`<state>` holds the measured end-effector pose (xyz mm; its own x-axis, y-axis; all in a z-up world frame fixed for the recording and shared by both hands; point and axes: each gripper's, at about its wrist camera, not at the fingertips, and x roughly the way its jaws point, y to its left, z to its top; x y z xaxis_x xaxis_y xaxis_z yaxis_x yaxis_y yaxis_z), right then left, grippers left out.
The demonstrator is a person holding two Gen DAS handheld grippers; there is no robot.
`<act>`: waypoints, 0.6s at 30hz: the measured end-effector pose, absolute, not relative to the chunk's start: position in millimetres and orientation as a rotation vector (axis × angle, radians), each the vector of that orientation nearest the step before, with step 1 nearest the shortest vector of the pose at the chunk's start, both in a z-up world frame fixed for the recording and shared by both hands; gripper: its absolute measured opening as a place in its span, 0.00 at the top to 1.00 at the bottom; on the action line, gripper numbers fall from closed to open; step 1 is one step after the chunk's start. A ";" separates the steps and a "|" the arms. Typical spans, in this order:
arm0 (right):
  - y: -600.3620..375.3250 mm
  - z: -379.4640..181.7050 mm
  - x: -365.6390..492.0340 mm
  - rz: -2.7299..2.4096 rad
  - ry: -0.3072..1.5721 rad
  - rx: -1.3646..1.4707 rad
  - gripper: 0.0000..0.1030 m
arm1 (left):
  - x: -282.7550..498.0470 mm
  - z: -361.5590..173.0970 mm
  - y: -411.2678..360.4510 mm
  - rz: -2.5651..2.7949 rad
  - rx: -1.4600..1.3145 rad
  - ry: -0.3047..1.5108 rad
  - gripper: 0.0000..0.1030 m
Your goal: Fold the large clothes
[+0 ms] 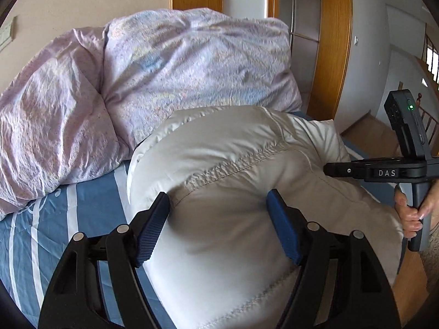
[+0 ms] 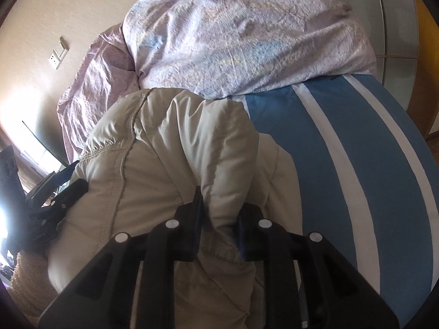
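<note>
Pale grey quilted fabric fills the left wrist view: we take it for a puffy jacket point(image 1: 233, 181), bunched on a bed with a blue-and-white striped sheet point(image 1: 55, 233), its lower part cut off by the frame, so we cannot make out its full shape. Our left gripper point(image 1: 219, 219) points down at it, its blue-padded fingers point(image 1: 152, 227) spread wide on either side of a padded bulge and lying against the fabric without pinching it. At the right edge we see the right gripper point(image 1: 384, 172) from the side, marked "DAS", with a green light on the unit above it. A hand point(image 1: 411, 213) curls round its handle, mostly cut off.

In the right wrist view our right gripper point(image 2: 219, 219) tilts down with its fingers point(image 2: 196, 213) near together, squeezing a narrow fold of the jacket point(image 2: 164, 150) between them. The left gripper point(image 2: 55, 200) shows only as a dark, backlit shape at the left edge; glare hides its detail. Behind the jacket lies a crumpled lilac duvet point(image 2: 241, 35) against the wall. A wall socket point(image 2: 56, 54) shows there, too small to read.
</note>
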<state>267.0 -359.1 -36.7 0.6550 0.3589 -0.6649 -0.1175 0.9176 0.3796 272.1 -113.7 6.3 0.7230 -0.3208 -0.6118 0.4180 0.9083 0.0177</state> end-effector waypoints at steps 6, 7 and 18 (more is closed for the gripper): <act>-360.3 -55.6 269.1 0.272 0.813 0.332 0.77 | 269.8 -4.2 -126.0 -0.380 0.208 0.633 0.28; -360.2 -57.8 269.4 0.271 0.811 0.332 0.77 | 270.0 -5.0 -126.6 -0.379 0.210 0.633 0.28; -365.0 -74.3 273.5 0.286 0.801 0.377 0.75 | 270.8 -13.9 -130.9 -0.359 0.232 0.614 0.26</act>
<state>273.5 -365.0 -74.3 0.6638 0.3867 -0.6402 -0.1059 0.8959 0.4313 270.8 -130.9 -13.9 0.7587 -0.2588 -0.5978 0.3946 0.9128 0.1057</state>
